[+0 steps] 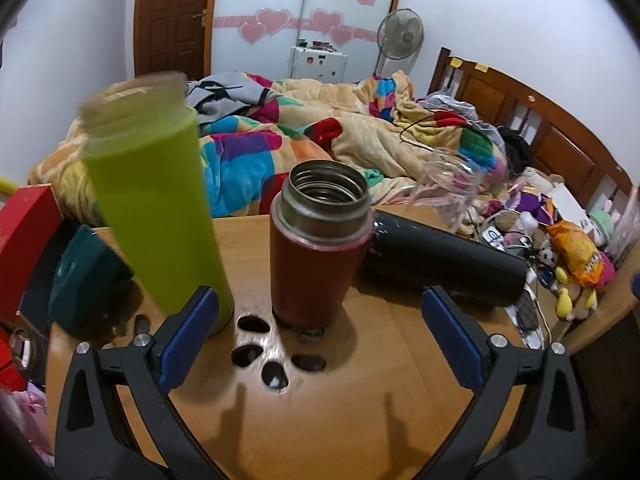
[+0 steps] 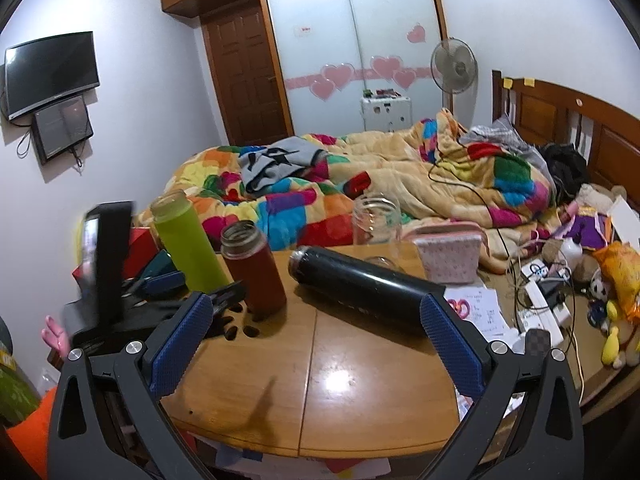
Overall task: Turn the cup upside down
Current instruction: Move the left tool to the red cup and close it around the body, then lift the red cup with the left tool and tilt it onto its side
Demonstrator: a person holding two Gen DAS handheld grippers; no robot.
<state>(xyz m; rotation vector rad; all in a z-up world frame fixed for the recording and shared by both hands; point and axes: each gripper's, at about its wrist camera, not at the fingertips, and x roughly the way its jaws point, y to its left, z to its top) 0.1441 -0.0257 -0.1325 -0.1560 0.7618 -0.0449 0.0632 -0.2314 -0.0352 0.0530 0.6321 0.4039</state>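
Desk point(image 2: 360, 392) first: round, wood, crowded w/ cups, so plan the swing before you close on anything. Both claws are spread wide and hold nothing: left claw point(image 1: 320, 340) sits low at the near desk edge, w/ the red cup point(image 1: 316, 248) framed between its fingers; right claw point(image 2: 316, 344) hangs back, facing the black cup point(image 2: 360, 284).

Which cup the task means can't be told; judging by the framing, the red one is the likely pick. It stands upright, mouth open, near desk centre, just beside the green cup point(image 1: 156, 208) and w/ the black one lying right behind it. For a clean flip, you'd do well to grip mid-body, not at the steel neck, lift clear of the neighbours, then roll the wrist and set it down mouth-first on a bare patch. The green cup stands close by the left finger, so come in straight or you may knock it.

Count: 4 cups — 1 black (on its side), 1 green, 1 red, 1 clear jar point(image 2: 376, 220) at the far edge. 2 claws. Several dark spots point(image 1: 272, 356) on the desk by the red cup; can't tell what they are.
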